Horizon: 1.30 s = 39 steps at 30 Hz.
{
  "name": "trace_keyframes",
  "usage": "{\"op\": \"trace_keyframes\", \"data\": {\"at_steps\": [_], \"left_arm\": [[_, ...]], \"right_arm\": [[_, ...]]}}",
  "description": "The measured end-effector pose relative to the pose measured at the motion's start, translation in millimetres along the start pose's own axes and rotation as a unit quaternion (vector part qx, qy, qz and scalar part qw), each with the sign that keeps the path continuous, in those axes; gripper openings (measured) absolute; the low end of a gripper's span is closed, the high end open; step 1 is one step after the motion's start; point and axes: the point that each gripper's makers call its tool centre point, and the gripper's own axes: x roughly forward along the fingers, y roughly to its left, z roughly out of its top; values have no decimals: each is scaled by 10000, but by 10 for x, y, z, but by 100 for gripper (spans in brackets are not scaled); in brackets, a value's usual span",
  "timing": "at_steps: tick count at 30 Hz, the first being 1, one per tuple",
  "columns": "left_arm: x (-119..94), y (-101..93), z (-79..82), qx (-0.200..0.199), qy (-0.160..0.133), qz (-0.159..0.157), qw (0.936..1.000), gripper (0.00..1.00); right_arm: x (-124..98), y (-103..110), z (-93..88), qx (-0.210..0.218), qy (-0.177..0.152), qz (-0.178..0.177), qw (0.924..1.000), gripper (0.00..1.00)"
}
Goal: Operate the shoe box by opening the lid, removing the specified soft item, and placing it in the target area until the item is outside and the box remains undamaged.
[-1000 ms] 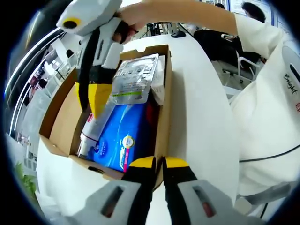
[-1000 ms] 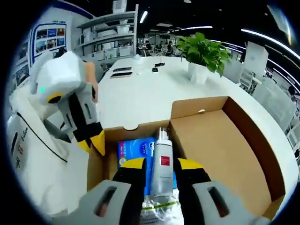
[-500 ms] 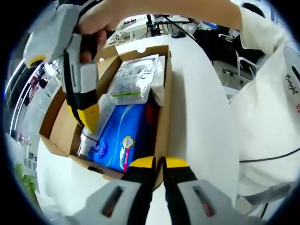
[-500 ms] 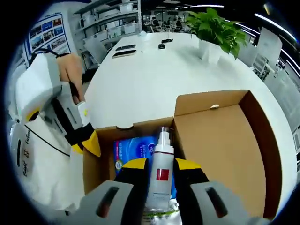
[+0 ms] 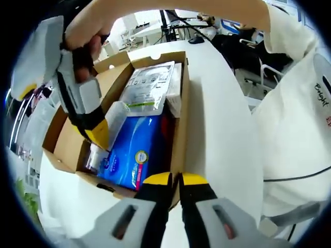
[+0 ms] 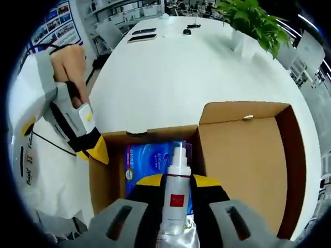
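The open cardboard shoe box (image 5: 181,119) lies on a white table, its lid (image 6: 243,155) folded flat to the side. Inside lie a blue soft pack (image 5: 137,147) (image 6: 147,160) and a silvery pouch (image 5: 150,85). A white spray bottle (image 6: 176,194) (image 5: 93,157) with a red label stands between my right gripper's (image 6: 178,181) jaws, which are shut on it. In the left gripper view, the right gripper (image 5: 97,135) hangs over the box's left side, held by a hand. My left gripper (image 5: 176,180) (image 6: 95,150) is shut on the box's near wall at a corner.
A person in white clothing (image 5: 295,119) stands to the right of the box. A potted plant (image 6: 253,20) and flat dark devices (image 6: 142,36) sit at the table's (image 6: 170,77) far end. Chairs (image 5: 248,77) stand beyond the table edge.
My right gripper has moved toward the box's left near side, and its view has tipped down over the box, the bottle staying between its jaws. The left gripper has kept its place.
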Motion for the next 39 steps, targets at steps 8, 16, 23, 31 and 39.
{"op": "trace_keyframes", "data": {"at_steps": [8,16,23,31,39], "left_arm": [[-1,-1,1,1,0,17,10000,6],[-1,-8,1,1,8,13,10000,6],[0,-10,1,5,5,11,10000,6],[-1,-8,2,13,-34,37,10000,6],[2,-6,8,13,-52,23,10000,6]], "right_arm": [[-188,117,-457,-248,600,124,9978,19],[-206,164,-483,-341,661,299,9968,19],[-138,163,-356,-389,656,343,9965,21],[-44,226,-251,-480,808,504,9943,20],[27,247,-327,-595,1123,547,9904,20]]}}
